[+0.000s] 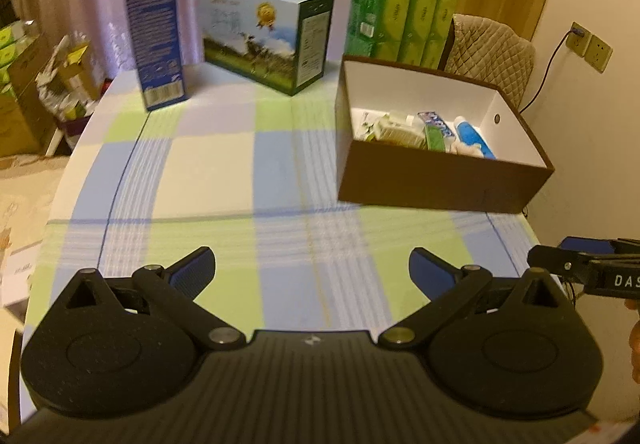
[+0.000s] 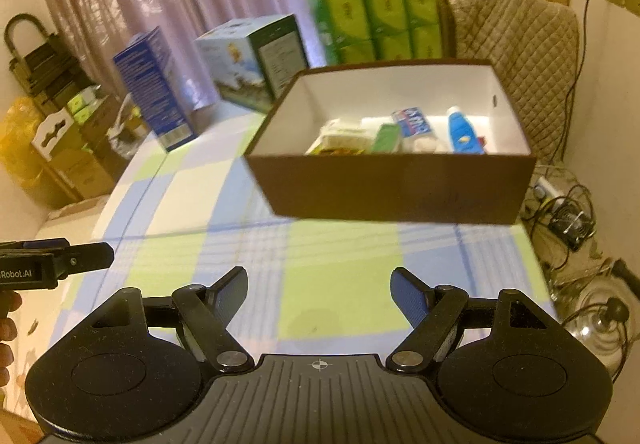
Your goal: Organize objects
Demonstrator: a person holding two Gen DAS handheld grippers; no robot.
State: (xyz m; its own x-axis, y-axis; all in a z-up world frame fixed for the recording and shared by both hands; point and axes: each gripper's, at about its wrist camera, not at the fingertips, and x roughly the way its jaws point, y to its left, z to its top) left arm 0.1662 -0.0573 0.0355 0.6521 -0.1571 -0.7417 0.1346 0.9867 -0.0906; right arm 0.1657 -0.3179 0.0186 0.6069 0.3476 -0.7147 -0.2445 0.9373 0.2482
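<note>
While grippers gape, box [image 2: 394, 186] seemingly full

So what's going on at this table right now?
A person holds a claw in each hand over a table with a checked cloth. Both the left claw and the right claw are open and empty. An open brown cardboard box with a white inside sits ahead and already holds small items, among them a blue and white tube. A tall blue carton, a printed white carton and a pack of green tissues stand along the far edge.
</note>
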